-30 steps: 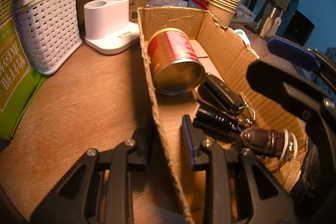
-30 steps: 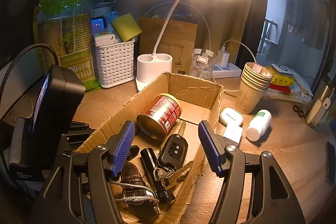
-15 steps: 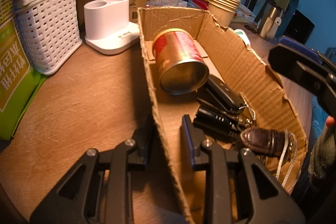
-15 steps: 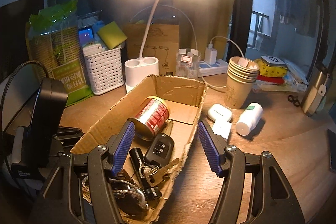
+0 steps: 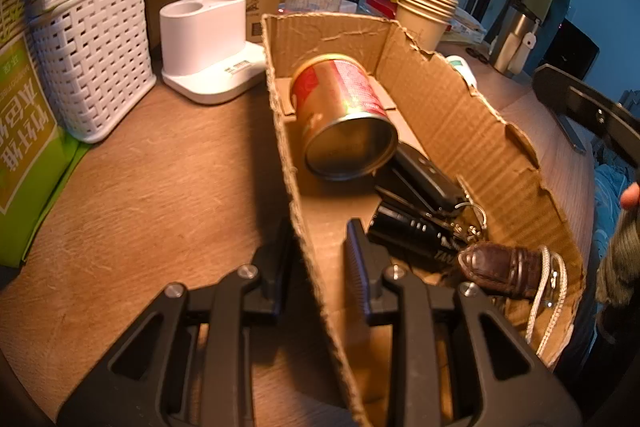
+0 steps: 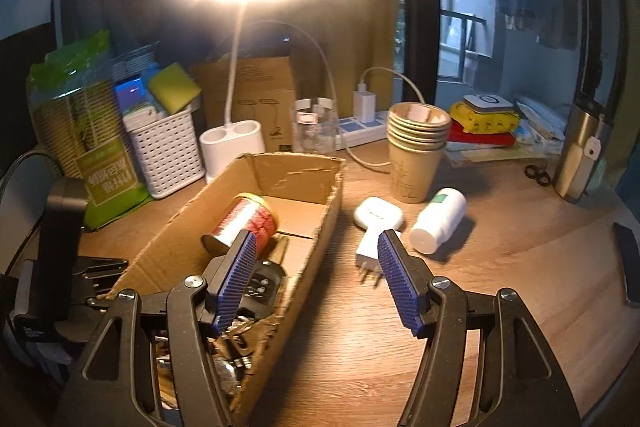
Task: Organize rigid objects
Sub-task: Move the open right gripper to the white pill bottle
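While the left gripper (image 5: pixel 316 259) straddled the near left wall of the cardboard box (image 5: pixel 448 99), one finger stood outside and one inside, closed down to a narrow gap with the wall between them; whether the pads truly pinched the cardboard could not be told, though the hold appeared meant to steady the box for loading. Inside the box lay a red tin can (image 5: pixel 340 115) on its side toward the far end, and nearer the gripper a car key (image 5: pixel 424 175), a black flashlight (image 5: pixel 412 239) and a brown leather strap (image 5: pixel 500 267) with a pale cord, all crowded together at the near end. The right gripper (image 6: pixel 316 283) was spread wide and held nothing, poised above the table (image 6: pixel 500 267) beside the box's right wall, its left finger over the box and its right finger over the bare wood. Ahead of it, outside the box and just beside that wall, lay a white plug adapter (image 6: pixel 370 251), touching or nearly touching a white earbud case (image 6: pixel 376 213), with a white bottle (image 6: pixel 438 219) on its side close by and a stack of paper cups (image 6: pixel 418 143) standing behind them. In my judgement these loose items remained to be boxed, the adapter being nearest the open fingers and the likeliest next pick. A lamp, a white basket and a steel flask stood along the table's far edge, apart from the work.
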{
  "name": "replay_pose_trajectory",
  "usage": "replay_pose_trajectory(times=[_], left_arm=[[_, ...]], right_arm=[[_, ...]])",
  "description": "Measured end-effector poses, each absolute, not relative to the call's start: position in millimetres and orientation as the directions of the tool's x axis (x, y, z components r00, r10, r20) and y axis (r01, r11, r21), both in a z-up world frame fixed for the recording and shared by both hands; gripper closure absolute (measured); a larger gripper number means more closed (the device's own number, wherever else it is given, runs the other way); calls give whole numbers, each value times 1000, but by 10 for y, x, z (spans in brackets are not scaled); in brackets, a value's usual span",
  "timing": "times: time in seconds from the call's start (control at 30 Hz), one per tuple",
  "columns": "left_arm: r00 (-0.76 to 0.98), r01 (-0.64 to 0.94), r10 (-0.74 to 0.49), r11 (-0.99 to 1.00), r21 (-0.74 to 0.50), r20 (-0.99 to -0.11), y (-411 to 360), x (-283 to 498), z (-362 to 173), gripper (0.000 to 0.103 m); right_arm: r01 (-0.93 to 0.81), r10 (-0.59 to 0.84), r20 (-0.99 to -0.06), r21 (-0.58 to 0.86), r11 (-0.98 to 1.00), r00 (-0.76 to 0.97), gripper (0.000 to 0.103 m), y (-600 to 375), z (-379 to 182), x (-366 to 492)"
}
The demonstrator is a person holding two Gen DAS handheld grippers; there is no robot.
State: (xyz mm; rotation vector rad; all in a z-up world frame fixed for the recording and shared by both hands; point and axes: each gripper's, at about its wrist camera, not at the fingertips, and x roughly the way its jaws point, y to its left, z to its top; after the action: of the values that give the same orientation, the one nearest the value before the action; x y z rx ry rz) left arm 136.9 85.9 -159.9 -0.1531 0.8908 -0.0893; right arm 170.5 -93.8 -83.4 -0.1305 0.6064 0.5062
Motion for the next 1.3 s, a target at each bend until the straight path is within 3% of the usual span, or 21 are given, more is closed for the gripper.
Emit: replay_pose_trajectory(times=[1.3], left_arm=[[625,17,-146,985,-173,-767,877,1379,-1600,75]], right_arm=[[-254,246,-657,85,963,713,36,-1496,-1175,2789]])
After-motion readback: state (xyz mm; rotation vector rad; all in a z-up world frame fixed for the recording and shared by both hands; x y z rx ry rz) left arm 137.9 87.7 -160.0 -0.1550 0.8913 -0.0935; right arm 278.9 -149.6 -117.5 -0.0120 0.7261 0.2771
